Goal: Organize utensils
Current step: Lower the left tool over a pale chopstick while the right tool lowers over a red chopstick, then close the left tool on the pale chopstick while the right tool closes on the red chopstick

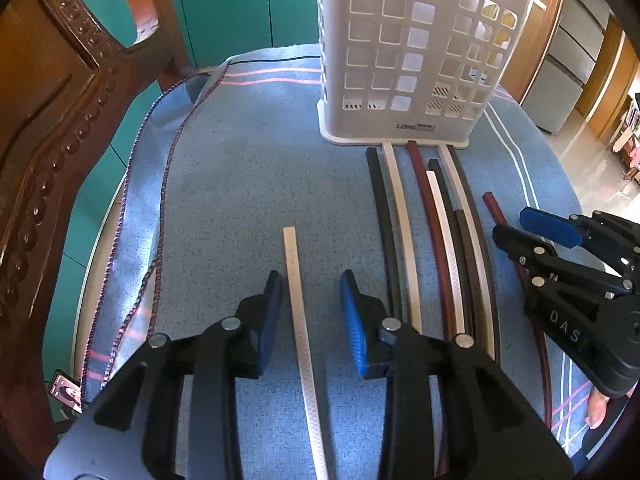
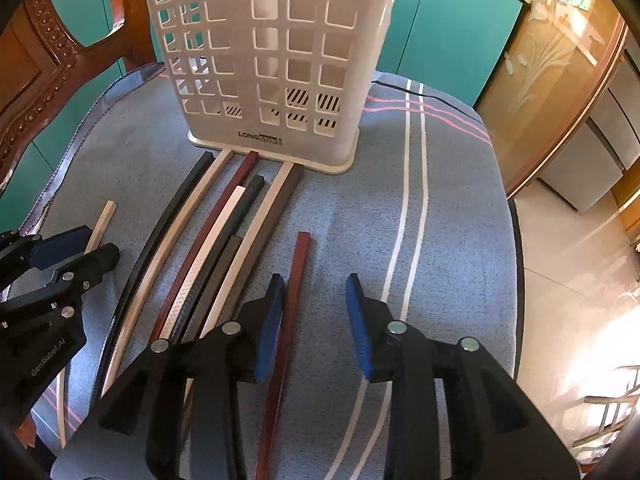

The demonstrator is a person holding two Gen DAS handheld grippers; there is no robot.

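A white slotted utensil holder stands upright at the back of the blue cloth; it also shows in the right wrist view. Several long chopsticks, black, white and dark red, lie side by side in front of it. My left gripper is open, its fingers on either side of a single white chopstick lying apart on the left. My right gripper is open, with a dark red chopstick lying between its fingers, close to the left finger. Neither stick is lifted.
The blue striped cloth covers a round table, its edge near at right. A carved wooden chair back stands at the left. Teal cabinets are behind. A phone lies low left.
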